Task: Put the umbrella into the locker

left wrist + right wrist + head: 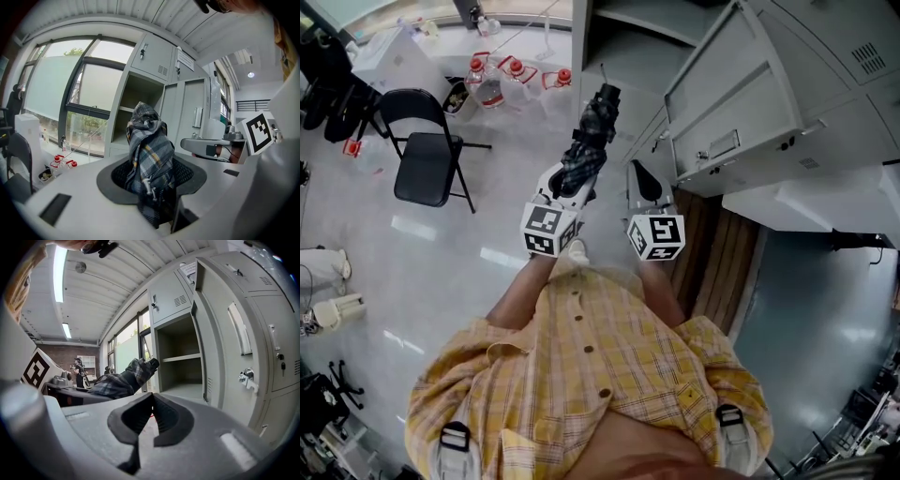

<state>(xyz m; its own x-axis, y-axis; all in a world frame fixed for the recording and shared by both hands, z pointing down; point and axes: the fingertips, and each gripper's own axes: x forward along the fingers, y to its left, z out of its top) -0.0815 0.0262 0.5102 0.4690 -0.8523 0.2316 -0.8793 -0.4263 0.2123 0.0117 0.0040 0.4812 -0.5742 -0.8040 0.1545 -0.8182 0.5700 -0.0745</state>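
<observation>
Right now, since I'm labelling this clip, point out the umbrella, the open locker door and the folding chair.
umbrella (150,152): left gripper view, plaid fabric.
locker door (733,94): head view, door panel.
folding chair (423,170): head view, seat.

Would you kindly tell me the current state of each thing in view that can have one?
umbrella: folded, carried off the floor
left gripper: fingers closed on the umbrella
right gripper: fingers together, empty
locker door: swung open
locker compartment: open, looks empty
folding chair: unfolded, seat empty
bottles: upright, red caps on
</observation>
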